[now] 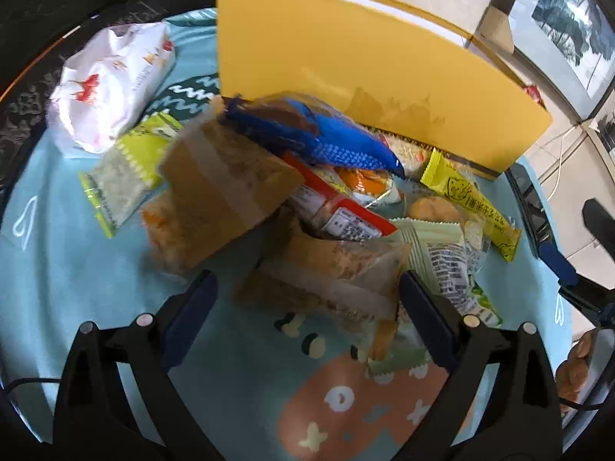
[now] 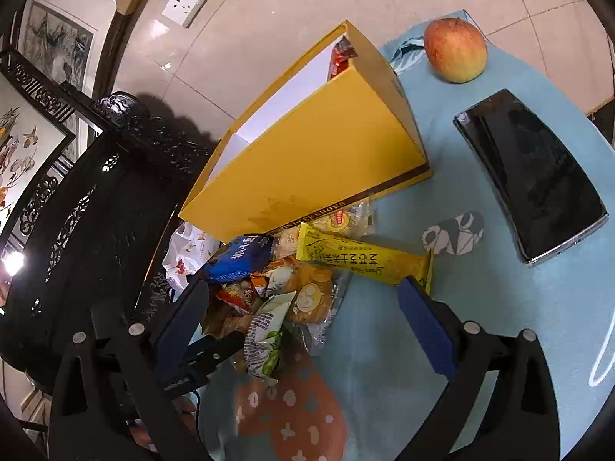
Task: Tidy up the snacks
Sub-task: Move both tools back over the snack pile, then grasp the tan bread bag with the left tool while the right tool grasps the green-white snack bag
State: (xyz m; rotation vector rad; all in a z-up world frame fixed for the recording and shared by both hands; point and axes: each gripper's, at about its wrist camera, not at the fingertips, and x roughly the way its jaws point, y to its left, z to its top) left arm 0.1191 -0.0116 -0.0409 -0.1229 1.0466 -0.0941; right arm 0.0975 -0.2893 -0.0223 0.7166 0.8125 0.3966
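A: What is seen at the left?
B: The left gripper (image 1: 307, 296) is spread around a brown wafer packet (image 1: 326, 272) in the snack pile (image 1: 346, 199), beside the yellow box (image 1: 346, 65).
A: And rightward?
B: The right gripper (image 2: 303, 303) is held spread above the pile's edge; bare tablecloth (image 2: 499, 326) is left before the phone (image 2: 530, 176).

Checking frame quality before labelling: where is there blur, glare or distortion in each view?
Left wrist: brown snack packets near the fingers are motion-blurred; the yellow box edges bow from the fisheye. Right wrist: sharper; the phone screen is reflective, and a bright flare sits at far left.
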